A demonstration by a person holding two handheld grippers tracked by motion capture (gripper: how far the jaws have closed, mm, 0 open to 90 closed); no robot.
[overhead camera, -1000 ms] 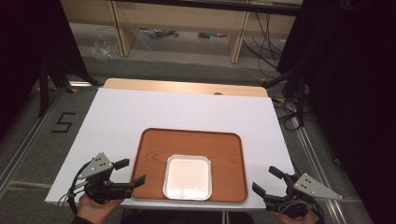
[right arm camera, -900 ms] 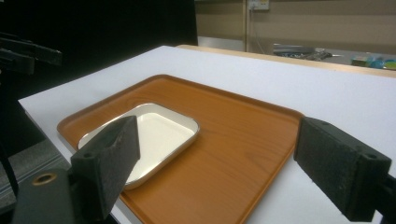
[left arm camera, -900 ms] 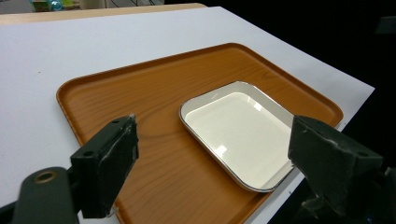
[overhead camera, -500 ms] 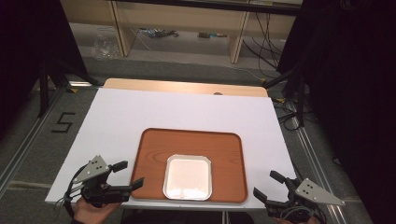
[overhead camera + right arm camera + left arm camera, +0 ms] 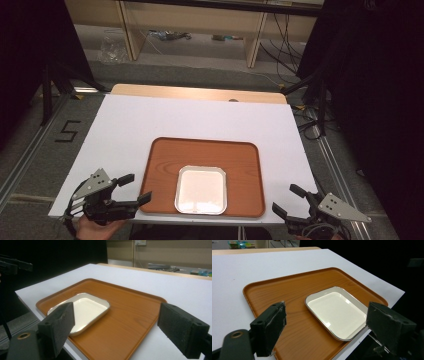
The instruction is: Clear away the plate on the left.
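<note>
A brown wooden tray lies at the near middle of the white table. In its front half rests a white square dish, empty. My left gripper hovers over the table's near left corner, open, jaws aimed at the tray's left edge with nothing between them. My right gripper hangs open just off the near right corner, beyond the table's front edge, jaws pointing toward the tray. A hand holds the left gripper from below.
The white table top stretches bare behind the tray, with a wooden strip along its far edge. Floor rails, cables and shelving lie beyond. Dark curtains flank both sides.
Both grippers have drawn back toward the near edge of the table and slightly lower. Tray and dish have not moved.
</note>
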